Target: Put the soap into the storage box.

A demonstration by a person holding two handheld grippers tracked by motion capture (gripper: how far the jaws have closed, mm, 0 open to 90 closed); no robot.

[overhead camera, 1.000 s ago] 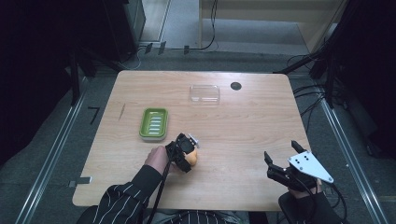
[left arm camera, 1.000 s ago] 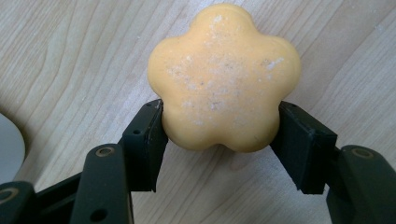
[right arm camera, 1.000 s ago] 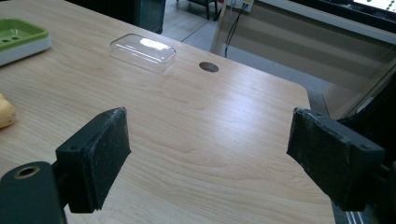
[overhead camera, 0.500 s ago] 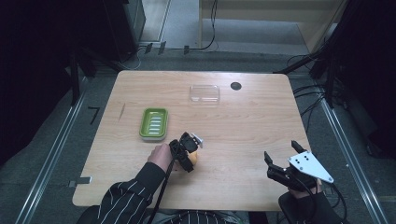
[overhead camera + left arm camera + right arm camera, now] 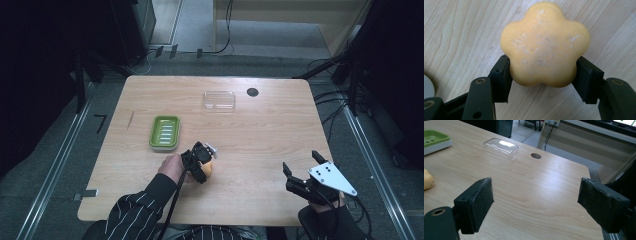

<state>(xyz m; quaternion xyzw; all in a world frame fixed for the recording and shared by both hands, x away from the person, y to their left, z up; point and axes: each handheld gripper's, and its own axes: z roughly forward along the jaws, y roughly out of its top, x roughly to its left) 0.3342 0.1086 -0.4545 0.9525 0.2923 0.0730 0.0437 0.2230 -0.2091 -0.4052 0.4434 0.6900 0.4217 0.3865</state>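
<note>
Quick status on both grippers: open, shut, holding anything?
Left gripper: shut on the orange flower-shaped soap, jaws just closed onto its sides.
Right gripper: open, nothing between its jaws, above the table.

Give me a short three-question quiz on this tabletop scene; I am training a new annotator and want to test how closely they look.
1. True or false: the left gripper has its fingers pressed on the flower-shaped yellow soap.
2. What stands between the fingers of the right gripper? A) the clear plastic lid B) nothing C) the green soap dish
3. Fill in: in the high view, the clear lid lies just left of a dark round ____ in the wooden table.

Key: 1 true. 2 B; the fingers stand wide apart over bare wood. 3 hole.
</note>
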